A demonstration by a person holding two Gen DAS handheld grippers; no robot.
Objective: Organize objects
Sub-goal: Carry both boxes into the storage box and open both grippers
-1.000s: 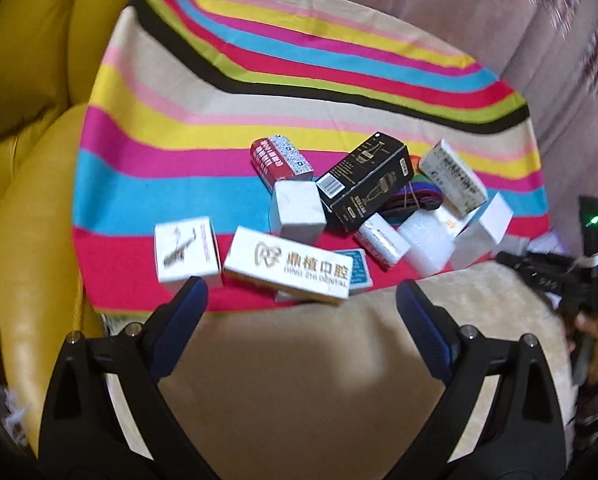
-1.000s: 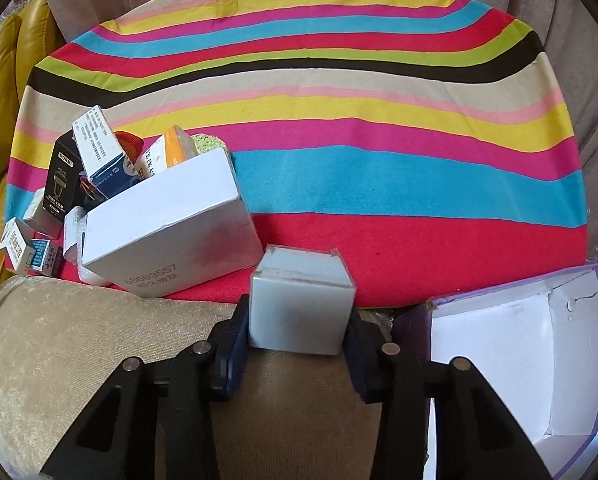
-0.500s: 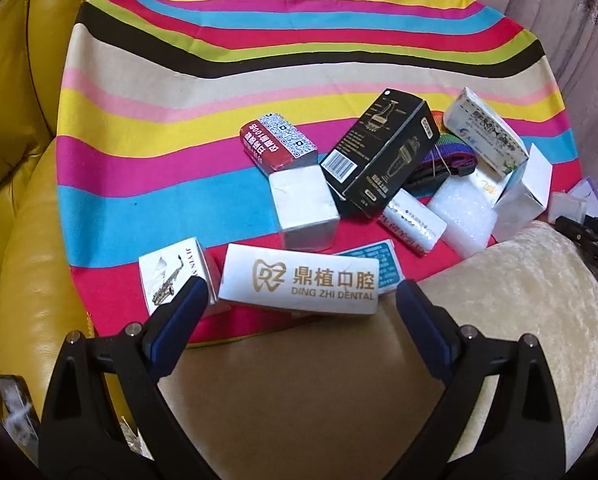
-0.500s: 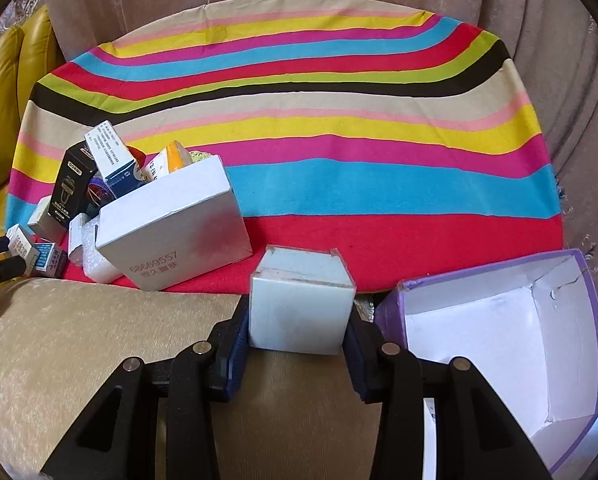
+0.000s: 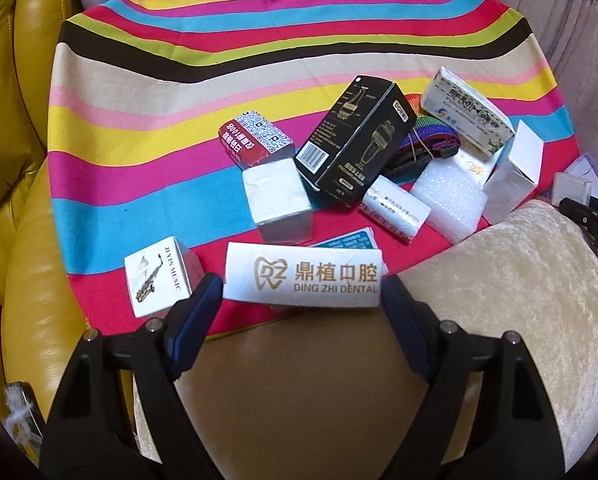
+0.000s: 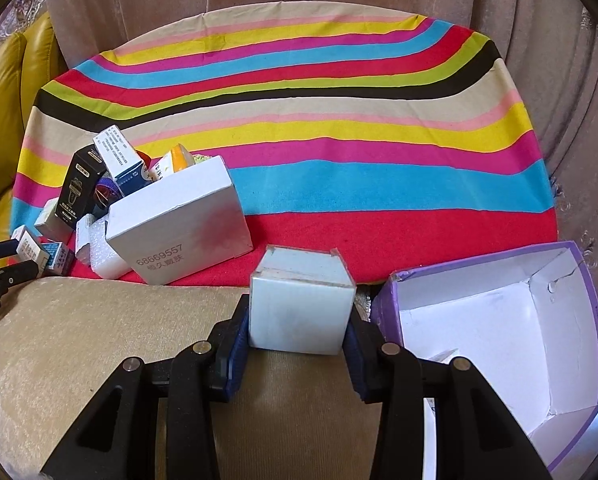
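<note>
Dental box (image 5: pixel 302 278) lies at the striped cloth's (image 5: pixel 259 80) near edge, between the closing, not yet pinching left hand-held gripper (image 5: pixel 302 292); centre both pads before squeezing. Right hand-held gripper (image 6: pixel 297 322) pinches a pale cube (image 6: pixel 299 312) beside the purple bin (image 6: pixel 395 300).

A: Dental box (image 5: pixel 302 278) where?
B: Front edge of cloth (image 5: pixel 259 92), music box (image 5: pixel 161 280) just left, cube (image 5: pixel 277 200) behind it.
A: Bin (image 6: pixel 495 344)?
B: Right of big box (image 6: pixel 179 224), off cloth.

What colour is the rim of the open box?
Purple, with a white inside; the right wrist view shows it best.
</note>
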